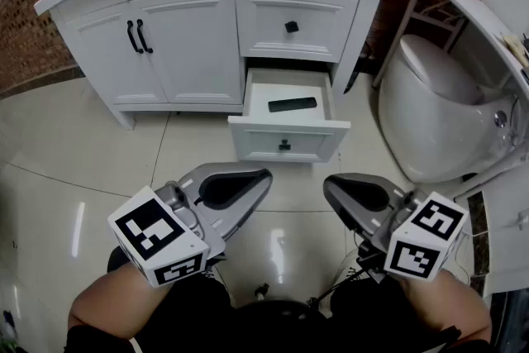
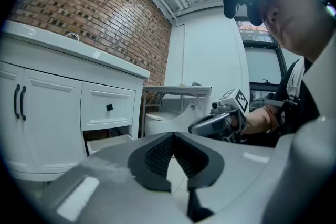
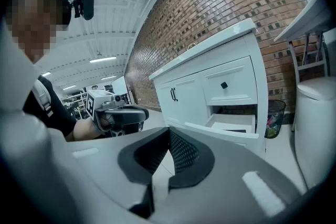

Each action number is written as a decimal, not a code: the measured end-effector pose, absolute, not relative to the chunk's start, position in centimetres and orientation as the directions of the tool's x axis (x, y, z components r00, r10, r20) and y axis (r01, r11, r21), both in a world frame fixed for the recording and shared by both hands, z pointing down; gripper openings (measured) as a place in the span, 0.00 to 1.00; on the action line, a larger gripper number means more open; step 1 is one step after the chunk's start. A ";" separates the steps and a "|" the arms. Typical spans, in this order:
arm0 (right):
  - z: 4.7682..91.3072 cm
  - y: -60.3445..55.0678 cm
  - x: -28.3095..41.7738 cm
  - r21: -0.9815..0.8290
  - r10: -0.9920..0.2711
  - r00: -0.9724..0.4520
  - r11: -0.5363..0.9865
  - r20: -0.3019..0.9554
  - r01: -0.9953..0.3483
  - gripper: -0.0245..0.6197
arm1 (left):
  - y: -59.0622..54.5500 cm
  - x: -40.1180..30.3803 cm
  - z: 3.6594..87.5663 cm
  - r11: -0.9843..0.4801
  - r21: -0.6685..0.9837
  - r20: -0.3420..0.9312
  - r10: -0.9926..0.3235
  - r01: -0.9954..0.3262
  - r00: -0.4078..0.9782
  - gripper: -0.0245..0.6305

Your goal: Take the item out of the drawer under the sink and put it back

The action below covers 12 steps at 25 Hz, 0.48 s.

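The lower drawer (image 1: pixel 285 146) of the white sink cabinet (image 1: pixel 178 45) stands pulled out. A flat black item (image 1: pixel 293 105) lies inside it on the drawer's white floor. My left gripper (image 1: pixel 263 175) and right gripper (image 1: pixel 329 182) hover side by side above the tiled floor, well short of the drawer, tips pointing toward it. In the left gripper view the left gripper (image 2: pixel 173 136) has its jaws shut with nothing between them. The right gripper (image 3: pixel 168 134) looks the same in its own view, shut and empty. The open drawer (image 3: pixel 231 126) appears beyond its tip.
A white toilet (image 1: pixel 438 112) stands close to the right of the drawer. Above the open drawer is a shut upper drawer (image 1: pixel 291 26) with a black knob. Two cabinet doors (image 1: pixel 136 37) with black handles are at left. A black mesh bin (image 3: pixel 275 115) stands beside the cabinet.
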State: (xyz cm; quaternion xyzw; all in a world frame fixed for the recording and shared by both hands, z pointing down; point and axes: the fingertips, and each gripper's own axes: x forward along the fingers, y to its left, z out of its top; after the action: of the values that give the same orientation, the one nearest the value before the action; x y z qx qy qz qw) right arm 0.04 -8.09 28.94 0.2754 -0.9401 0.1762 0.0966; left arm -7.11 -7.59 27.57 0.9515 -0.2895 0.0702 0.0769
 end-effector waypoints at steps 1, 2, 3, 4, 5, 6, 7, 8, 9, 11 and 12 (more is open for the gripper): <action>28.9 -8.1 0.0 -0.278 -0.483 -0.830 0.787 0.279 -0.551 0.04 | -7.6 -7.1 27.6 -0.820 0.106 0.178 -0.541 -0.562 0.822 0.05; 29.0 -8.1 0.0 -0.278 -0.482 -0.831 0.787 0.279 -0.550 0.04 | -7.7 -7.1 27.6 -0.820 0.106 0.177 -0.541 -0.563 0.822 0.05; 29.0 -8.1 -0.1 -0.277 -0.481 -0.831 0.788 0.279 -0.550 0.04 | -7.7 -7.1 27.6 -0.820 0.105 0.178 -0.542 -0.563 0.821 0.05; 29.0 -8.1 -0.1 -0.277 -0.481 -0.831 0.788 0.279 -0.549 0.04 | -7.7 -7.2 27.6 -0.819 0.103 0.180 -0.543 -0.564 0.820 0.05; 29.0 -8.0 -0.1 -0.278 -0.480 -0.831 0.789 0.280 -0.549 0.04 | -7.7 -7.2 27.7 -0.818 0.098 0.182 -0.545 -0.566 0.819 0.05; 29.1 -8.0 -0.2 -0.279 -0.479 -0.832 0.788 0.280 -0.548 0.04 | -7.7 -7.2 27.8 -0.817 0.090 0.186 -0.548 -0.570 0.815 0.05; 29.1 -8.0 -0.2 -0.279 -0.479 -0.832 0.788 0.281 -0.548 0.04 | -7.7 -7.2 27.8 -0.815 0.076 0.190 -0.553 -0.574 0.811 0.05; 29.1 -8.0 -0.2 -0.280 -0.479 -0.831 0.788 0.281 -0.549 0.04 | -7.7 -7.3 27.9 -0.814 0.057 0.194 -0.559 -0.578 0.806 0.05; 29.2 -8.0 -0.1 -0.280 -0.480 -0.831 0.787 0.281 -0.549 0.04 | -7.8 -7.3 27.9 -0.812 0.034 0.198 -0.566 -0.583 0.800 0.05; 29.1 -8.1 -0.1 -0.281 -0.482 -0.830 0.786 0.279 -0.551 0.04 | -8.0 -7.2 27.7 -0.806 -0.017 0.194 -0.584 -0.592 0.789 0.05; 29.1 -8.2 -0.1 -0.281 -0.484 -0.830 0.785 0.279 -0.552 0.04 | -8.3 -7.2 27.5 -0.800 -0.035 0.186 -0.595 -0.600 0.782 0.05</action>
State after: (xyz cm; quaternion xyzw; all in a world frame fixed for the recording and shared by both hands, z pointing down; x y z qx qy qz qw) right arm -0.07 -8.17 29.12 0.2755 -0.9398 0.1780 0.0961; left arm -7.19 -8.25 27.52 0.9439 -0.3164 0.0943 0.0128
